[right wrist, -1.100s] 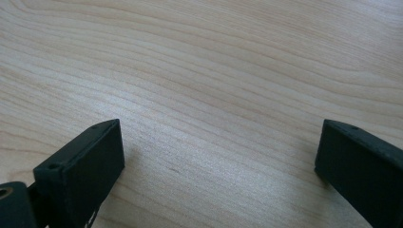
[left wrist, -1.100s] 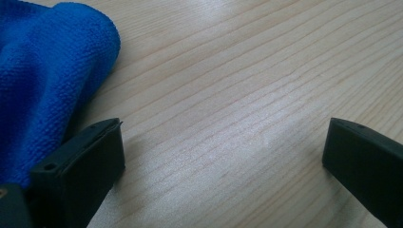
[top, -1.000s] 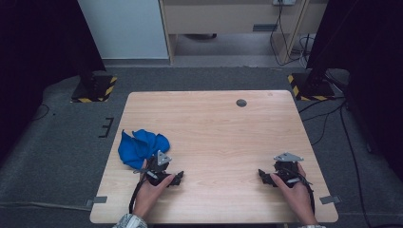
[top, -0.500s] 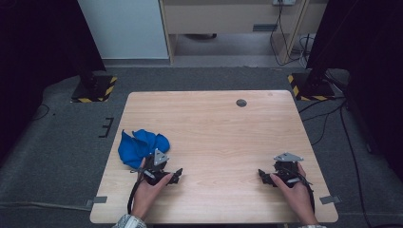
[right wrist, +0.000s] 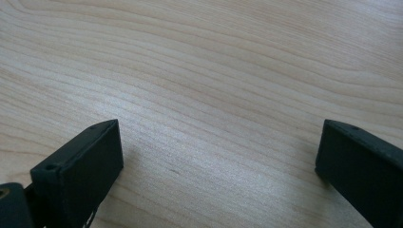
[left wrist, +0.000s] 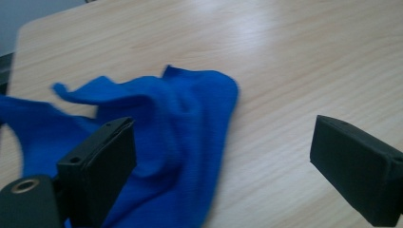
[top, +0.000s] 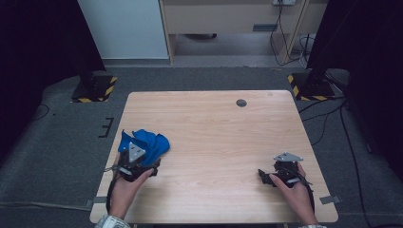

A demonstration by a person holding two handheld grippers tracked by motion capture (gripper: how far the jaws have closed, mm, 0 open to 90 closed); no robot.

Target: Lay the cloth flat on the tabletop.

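**Cloth not yet gripped, left gripper poised over it**

Jaws of the left gripper [top: 140, 166] stood wide apart and held nothing; in the left gripper view [left wrist: 223, 156] one jaw hung over the near part of the blue cloth [left wrist: 157, 142] while the other stood over bare wood beside the cloth's edge. Whether that jaw touched the fabric could not be told. The cloth [top: 145, 142] lay crumpled and bunched near the desk's left edge, about halfway between its front and back edges, just beyond the left hand [top: 124, 190].

The right gripper [top: 271, 176] rested near the front right corner of the desk [top: 214, 118], well apart from the cloth. Its jaws were also spread wide [right wrist: 218, 161], with bare wood grain between them.

Judged from this, the work was at its very start: the cloth was neither grasped, lifted nor spread, and a grip on its edge by the left gripper seemed the step in hand. Everything after that remained to be done.

Count: one blue cloth, two grippers, two hands, one desk, and one small dark round fitting [top: 241, 102] near the desk's back edge.
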